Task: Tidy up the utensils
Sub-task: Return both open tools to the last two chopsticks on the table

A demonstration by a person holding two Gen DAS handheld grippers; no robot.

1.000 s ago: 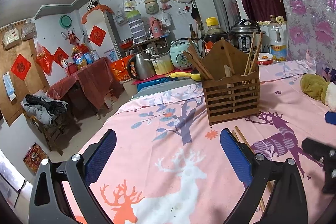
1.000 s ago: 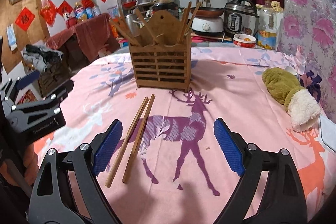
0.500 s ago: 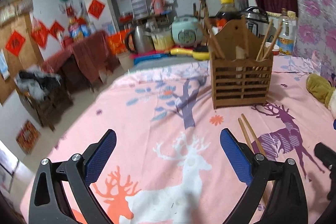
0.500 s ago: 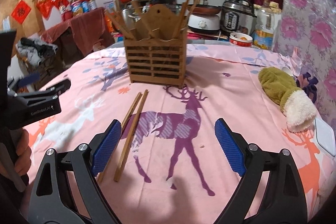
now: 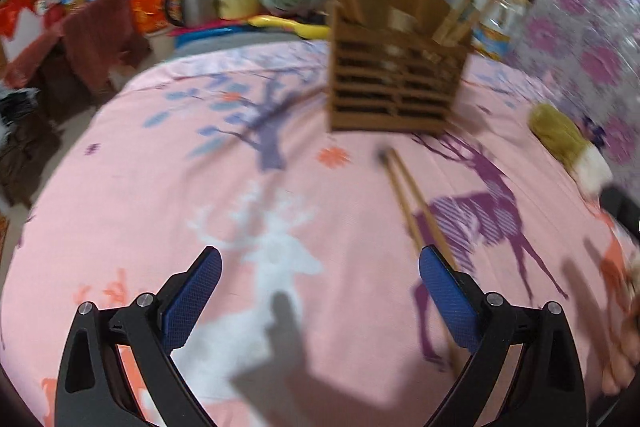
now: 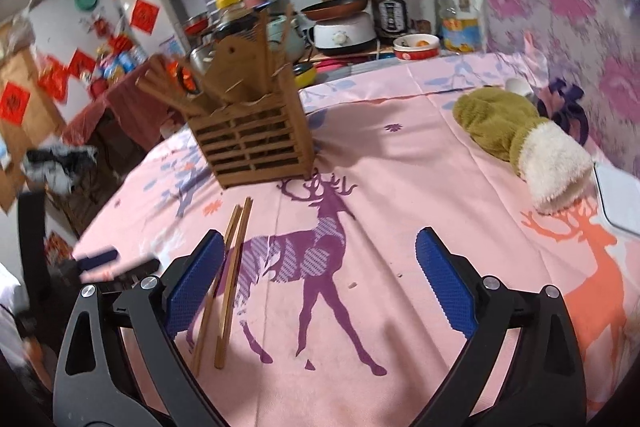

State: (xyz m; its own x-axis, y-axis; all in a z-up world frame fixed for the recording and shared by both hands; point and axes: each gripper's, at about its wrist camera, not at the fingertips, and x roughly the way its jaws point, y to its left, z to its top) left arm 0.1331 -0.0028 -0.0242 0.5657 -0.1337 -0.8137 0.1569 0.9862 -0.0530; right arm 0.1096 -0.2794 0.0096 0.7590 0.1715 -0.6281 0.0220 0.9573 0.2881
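Right wrist view shows me a pair of wooden chopsticks [image 6: 230, 267] lying side by side on the pink deer-print tablecloth [image 6: 400, 155], running from near me toward the far wooden utensil holder [image 6: 256, 143]; the holder stands upright on the cloth, just beyond their far tips, with more chopsticks leaning out of its top; my right gripper [image 6: 318, 283] has its jaws spread wide, having just been opening further, and nothing is clamped; its left blue pad [image 6: 192, 287] overlaps the near part of the sticks in the picture, though I cannot tell whether it touches them; a green and white mitten [image 6: 516, 143] lies on the far right of the cloth. In the blurred left wrist view, my left gripper [image 5: 320, 303] is also wide apart and holds nothing; the same chopsticks [image 5: 412, 203] run to its right pad [image 5: 448, 303]; the holder [image 5: 396, 83] stands far behind them.
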